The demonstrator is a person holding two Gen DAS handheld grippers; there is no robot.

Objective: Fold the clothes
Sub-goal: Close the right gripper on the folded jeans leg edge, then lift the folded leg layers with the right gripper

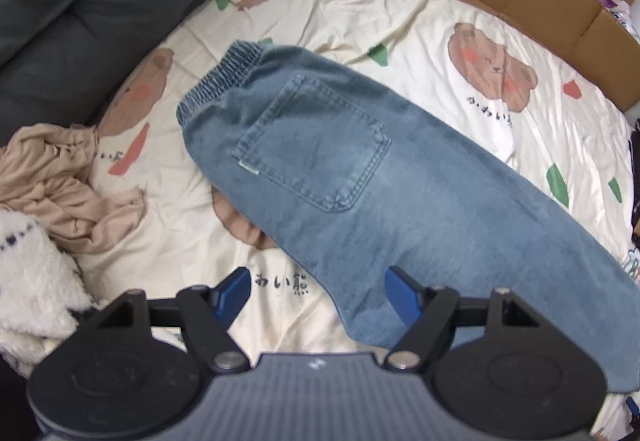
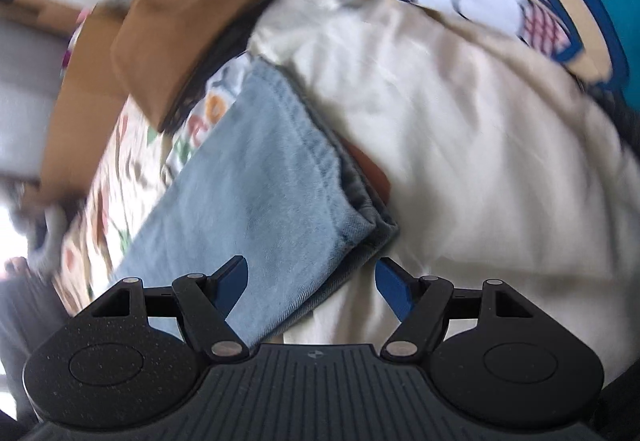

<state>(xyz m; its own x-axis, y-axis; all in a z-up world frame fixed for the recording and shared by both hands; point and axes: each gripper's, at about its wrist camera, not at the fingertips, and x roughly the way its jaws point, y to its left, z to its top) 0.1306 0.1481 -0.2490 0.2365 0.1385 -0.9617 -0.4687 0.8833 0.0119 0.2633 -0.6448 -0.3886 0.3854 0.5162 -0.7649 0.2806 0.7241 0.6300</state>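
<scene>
While the left gripper [image 1: 318,291] hovers with its jaws apart and nothing between them, we note the folded blue jeans [image 1: 360,177] lying flat on the bear-print sheet [image 1: 440,13], back pocket up. A beige garment [image 1: 60,185] is crumpled left of the jeans. From the right wrist, blurred, we see the right gripper [image 2: 312,281] spread wide over the jeans' hem [image 2: 320,169], empty.

Both wrist cams look down the tools: left steep over jeans [image 1: 360,177], right closer at hem, blurred.
</scene>
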